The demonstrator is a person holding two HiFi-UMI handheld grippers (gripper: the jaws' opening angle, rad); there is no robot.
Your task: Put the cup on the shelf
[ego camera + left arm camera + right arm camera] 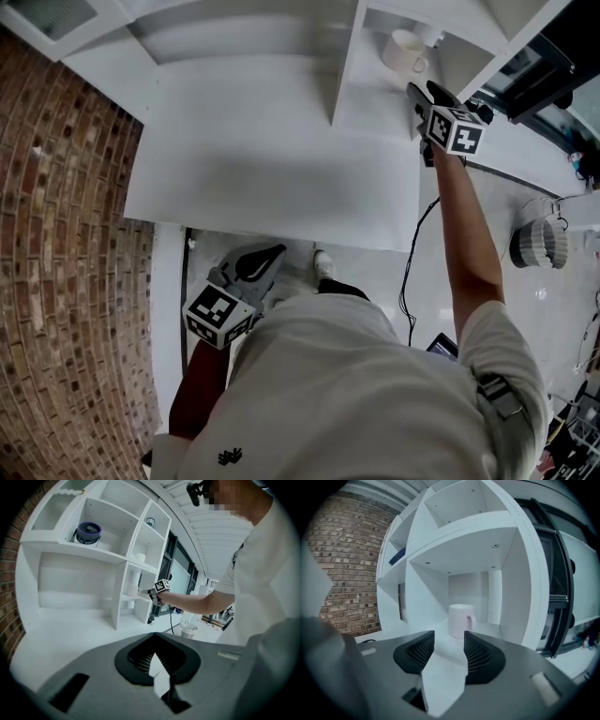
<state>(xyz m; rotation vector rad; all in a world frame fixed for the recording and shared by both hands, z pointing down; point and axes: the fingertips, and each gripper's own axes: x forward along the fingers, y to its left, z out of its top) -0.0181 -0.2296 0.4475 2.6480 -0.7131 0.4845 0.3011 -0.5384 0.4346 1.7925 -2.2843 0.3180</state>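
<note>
A white cup point(461, 619) with its handle to the right stands upright in a lower compartment of the white shelf unit point(506, 573). From the head view the cup point(405, 52) lies just beyond my right gripper point(419, 95). My right gripper point(449, 640) is open, its pads apart with nothing between them, and the cup stands clear ahead of the tips. My left gripper point(255, 263) hangs low by the person's body, far from the shelf. Its jaws point(153, 637) meet at the tips and hold nothing.
A white counter point(272, 178) runs below the shelf unit, with a brick wall point(66, 234) on the left. A dark blue round object point(88, 531) sits in an upper compartment. On the floor at the right are a black cable point(410, 272) and a round ribbed object point(539, 244).
</note>
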